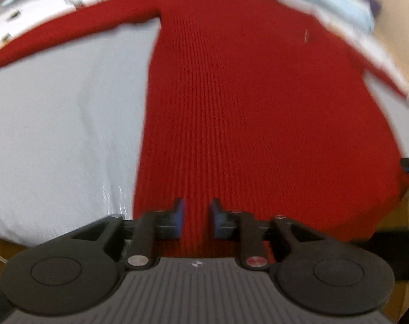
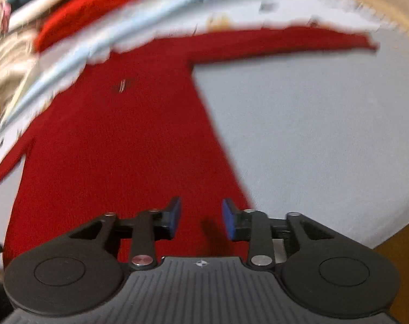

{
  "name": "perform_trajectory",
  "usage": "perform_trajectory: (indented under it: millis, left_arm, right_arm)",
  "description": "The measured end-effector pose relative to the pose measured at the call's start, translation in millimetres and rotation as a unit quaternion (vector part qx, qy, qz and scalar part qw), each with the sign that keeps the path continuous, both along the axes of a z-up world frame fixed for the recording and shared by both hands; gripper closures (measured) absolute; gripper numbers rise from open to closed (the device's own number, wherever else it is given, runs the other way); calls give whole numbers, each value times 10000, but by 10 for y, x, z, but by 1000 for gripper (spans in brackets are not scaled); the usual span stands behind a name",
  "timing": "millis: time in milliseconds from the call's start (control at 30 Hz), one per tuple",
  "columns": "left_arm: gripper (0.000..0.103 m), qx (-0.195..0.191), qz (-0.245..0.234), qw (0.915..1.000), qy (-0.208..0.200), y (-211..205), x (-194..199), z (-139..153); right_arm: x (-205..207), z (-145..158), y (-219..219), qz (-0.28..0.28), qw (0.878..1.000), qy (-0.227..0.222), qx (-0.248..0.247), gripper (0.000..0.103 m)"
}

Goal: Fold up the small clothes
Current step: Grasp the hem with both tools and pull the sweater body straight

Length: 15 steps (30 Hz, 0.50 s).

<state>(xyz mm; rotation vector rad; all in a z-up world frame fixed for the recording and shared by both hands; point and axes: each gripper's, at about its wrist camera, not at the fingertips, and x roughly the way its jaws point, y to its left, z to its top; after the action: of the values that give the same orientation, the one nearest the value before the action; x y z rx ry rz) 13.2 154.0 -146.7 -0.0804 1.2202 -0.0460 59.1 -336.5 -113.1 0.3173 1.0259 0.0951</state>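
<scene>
A red ribbed long-sleeved sweater lies flat on a pale grey surface, sleeves spread to both sides. My left gripper hovers over the sweater's lower hem near its left edge, jaws a little apart with nothing between them. In the right wrist view the same sweater shows a small dark chest mark, with one sleeve stretched to the right. My right gripper is open over the hem near the right edge. Both views are motion-blurred.
A pile of clothes, with a red item and light-coloured pieces, lies at the far left. Light blue and white fabric runs along the back. The surface's wooden edge shows at lower right.
</scene>
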Motion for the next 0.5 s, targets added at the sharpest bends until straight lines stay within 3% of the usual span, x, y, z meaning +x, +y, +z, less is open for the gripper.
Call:
perform_trajectory:
  millis: [67, 133, 367, 500]
  left_arm:
    - [64, 223, -155, 9996, 25, -66, 3, -66]
    - [60, 243, -157, 9996, 2, -85, -9, -58]
    - [57, 215, -117, 9997, 33, -13, 80, -56]
    - [57, 185, -87, 9998, 38, -10, 88, -71]
  right_arm:
    - [52, -193, 65, 143, 9979, 571, -280, 62]
    - [61, -193, 117, 271, 9971, 513, -489, 61]
    - [-25, -81, 94, 254, 9990, 200, -323, 57]
    - [45, -180, 97, 313, 9977, 427, -416, 56]
